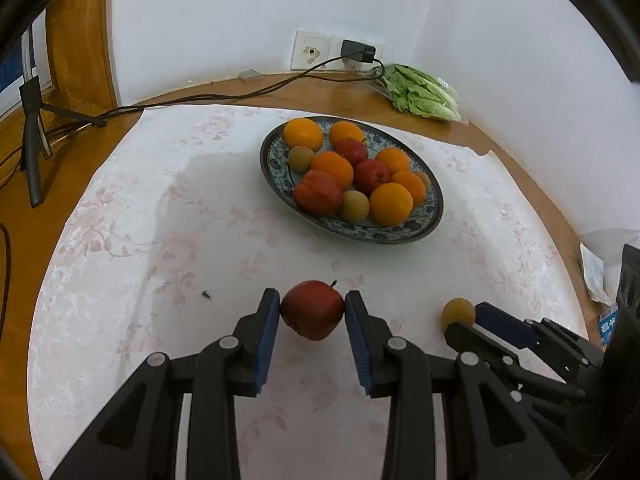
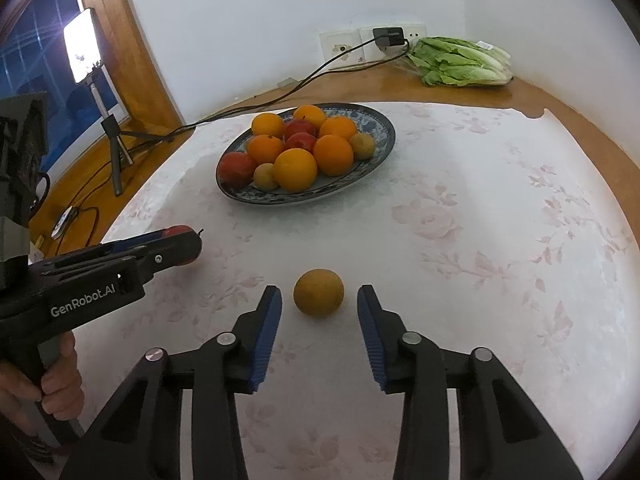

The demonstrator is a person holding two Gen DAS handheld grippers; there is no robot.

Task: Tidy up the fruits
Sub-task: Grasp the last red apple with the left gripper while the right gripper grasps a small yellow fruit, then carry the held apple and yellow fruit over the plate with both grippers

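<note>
Left gripper point(image 1: 312, 312): its jaws are clamped on one red apple point(image 1: 313, 310), both blue pads pressed to the apple's sides, with the fruit held clear of the cloth. In the right wrist view this same gripper appears at the left edge, gripped by a person's hand point(image 2: 48, 380), the apple showing just past its tips.

Right gripper point(image 2: 319, 308): its jaws stand partly apart around one small brownish-yellow round fruit point(image 2: 319, 293), which rests on the cloth; a gap shows on each side, so neither pad touches it. The fruit's kind cannot be told.

Patterned plate point(image 1: 276, 148): an oval blue-and-white dish lying farther back on the worktop point(image 1: 360, 96), well apart from both held and loose fruit. It carries six oranges point(image 1: 391, 204), three red apples point(image 1: 318, 193), and three small brownish-yellow fruits point(image 1: 354, 205), all packed in touching clusters.

White floral cloth point(image 1: 160, 240): covers most of the wooden worktop, beneath the plate and both grippers.

Background: one bunch of green lettuce point(image 2: 460, 62) in clear wrap lies at the far corner by the wall; one black charger point(image 2: 388, 36) is plugged into a wall socket, its cable trailing left toward a small tripod point(image 2: 116, 152) bearing a lit panel.
</note>
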